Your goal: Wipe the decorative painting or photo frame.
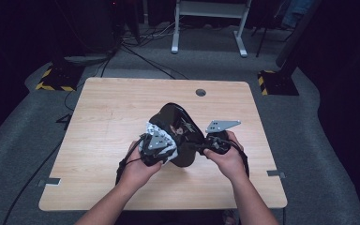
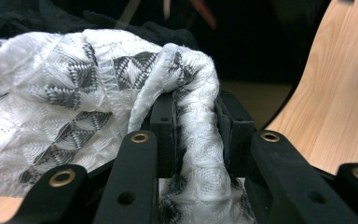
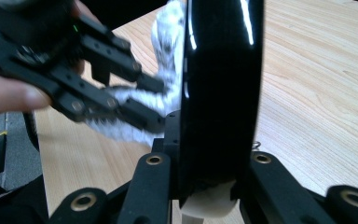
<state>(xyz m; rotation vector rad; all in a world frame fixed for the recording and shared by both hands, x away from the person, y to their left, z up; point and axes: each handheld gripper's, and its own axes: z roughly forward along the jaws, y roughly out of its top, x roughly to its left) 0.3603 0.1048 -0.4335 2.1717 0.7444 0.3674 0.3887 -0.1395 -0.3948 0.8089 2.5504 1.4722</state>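
Since the glossy black plate point(image 1: 180, 133) is being wiped, it makes the landmark: it's held tilted up on edge over the near-middle of the wooden table point(image 1: 108, 108), just ahead of both hands. The right gripper point(image 1: 205, 146) sits at the plate's right rim w/ jaws clamped tight on that rim, nearly fully closed. The left gripper point(image 1: 161, 140) is at the plate's left face, jaws pinched on a fold of the white, grey-patterned cloth point(image 1: 157, 133), closed down w/ only the fabric between them.

To do the wipe well, IMO: keep the right grip firm & steady so the plate doesn't swing, press the cloth flat to the face rather than dragging w/ the bunched fold, and work rim to centre. A glossy surface will likely slip if the clamp loosens.

The left gripper view gives the cloth's point(image 2: 74, 93) weave & the fold squeezed between the pads, plus the plate's point(image 2: 270, 56) dark curve against the table point(image 2: 340, 93). The right gripper view gives the plate point(image 3: 221, 93) edge-on, w/ a pale patch at its bottom edge, and the left gripper point(image 3: 147, 100) w/ the cloth point(image 3: 168, 42) against the far face. The high view gives the overall layout.
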